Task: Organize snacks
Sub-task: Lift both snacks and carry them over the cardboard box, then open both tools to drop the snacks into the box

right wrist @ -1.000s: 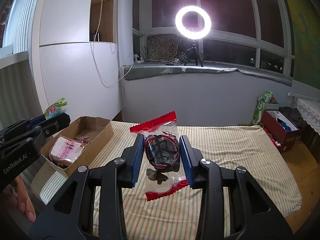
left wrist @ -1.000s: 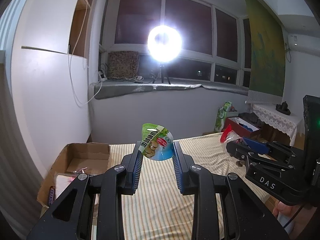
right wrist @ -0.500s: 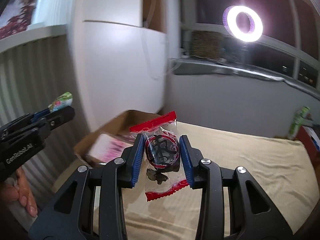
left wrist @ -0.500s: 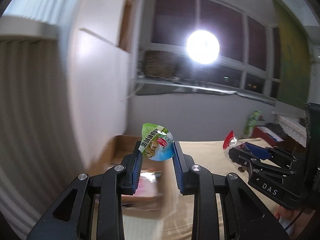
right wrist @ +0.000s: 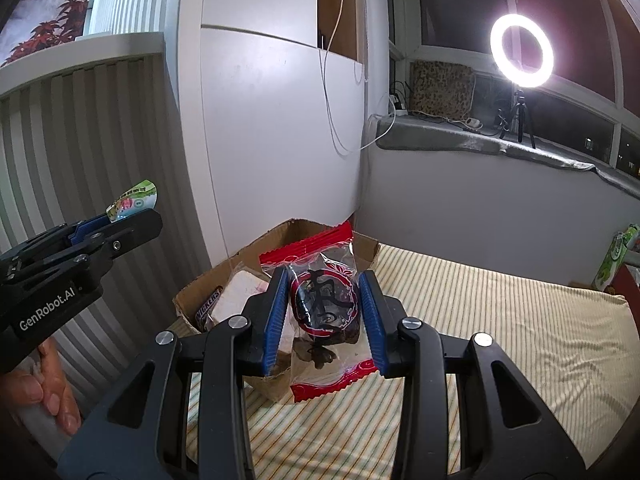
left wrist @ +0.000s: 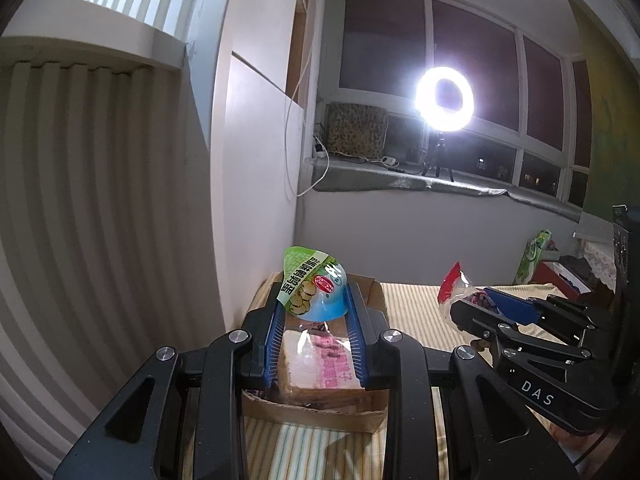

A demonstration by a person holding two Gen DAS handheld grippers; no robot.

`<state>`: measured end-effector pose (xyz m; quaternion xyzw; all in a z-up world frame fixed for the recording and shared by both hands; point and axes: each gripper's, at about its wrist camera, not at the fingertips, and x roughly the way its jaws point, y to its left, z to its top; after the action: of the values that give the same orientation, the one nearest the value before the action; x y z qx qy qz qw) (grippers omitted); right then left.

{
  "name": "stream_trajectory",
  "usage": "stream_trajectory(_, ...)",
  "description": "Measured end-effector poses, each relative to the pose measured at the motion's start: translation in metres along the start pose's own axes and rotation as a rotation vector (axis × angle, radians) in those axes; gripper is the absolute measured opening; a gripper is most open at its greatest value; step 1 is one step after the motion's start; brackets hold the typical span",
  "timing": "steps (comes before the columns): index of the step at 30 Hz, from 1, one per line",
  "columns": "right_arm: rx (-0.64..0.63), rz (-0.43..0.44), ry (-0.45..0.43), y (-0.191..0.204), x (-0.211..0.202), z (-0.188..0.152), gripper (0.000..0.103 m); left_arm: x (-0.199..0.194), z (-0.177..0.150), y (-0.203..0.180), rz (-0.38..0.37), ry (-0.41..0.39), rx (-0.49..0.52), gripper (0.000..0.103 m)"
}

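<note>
Now, starting at your left, the left gripper [left wrist: 316, 312] is clenched on a blue-and-green jelly cup [left wrist: 314, 292], pads pressing its flanks. You've got it tipped, the printed foil lid facing up and left, the rounded base down and right, so its short axis leans rather than stands. It hangs in the air, right above the cardboard box [left wrist: 320, 412] at the bed's left edge by the wall. That hold looks deliberate: pinched across the middle, a release should drop it straight in.

Down in that box you already have a pink-printed bread pack [left wrist: 320, 364] lying flat, and from the right wrist view a Snickers bar [right wrist: 209, 306] stands against the near left wall. So the box reads as the collecting spot, and I'd say both hands are lined up for a drop.

Moving right, your right gripper [right wrist: 324, 312] grips a clear packet with red crimped ends [right wrist: 320, 312], dark fruit inside. Its long axis runs up and down between the pads, top seam tilted slightly left, bottom seam dangling below the fingers. It sits over the box's near right corner, partly above the striped bedcover [right wrist: 500, 320]. Gripped at the belly, the ends hang free.

Further right the bedcover looks bare; a ring light [right wrist: 522, 56] glares from the windowsill.
</note>
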<state>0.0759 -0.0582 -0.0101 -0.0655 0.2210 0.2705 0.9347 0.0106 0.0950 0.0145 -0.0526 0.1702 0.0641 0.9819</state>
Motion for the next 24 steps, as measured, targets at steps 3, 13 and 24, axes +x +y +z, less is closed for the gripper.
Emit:
stream_trajectory(3, 0.005, 0.005, 0.014, -0.002, 0.012, 0.001, 0.037, 0.007, -0.002, 0.003, 0.0, 0.014, -0.005, 0.027)
stream_trajectory(13, 0.003, 0.055, 0.058, -0.013, 0.103, 0.017, 0.038, 0.086, -0.025, 0.013, -0.018, 0.161, -0.026, 0.027)
stream_trajectory(24, -0.013, 0.074, 0.092, -0.016, 0.155, -0.001, 0.065, 0.14, -0.053, 0.026, -0.004, 0.279, -0.078, 0.077)
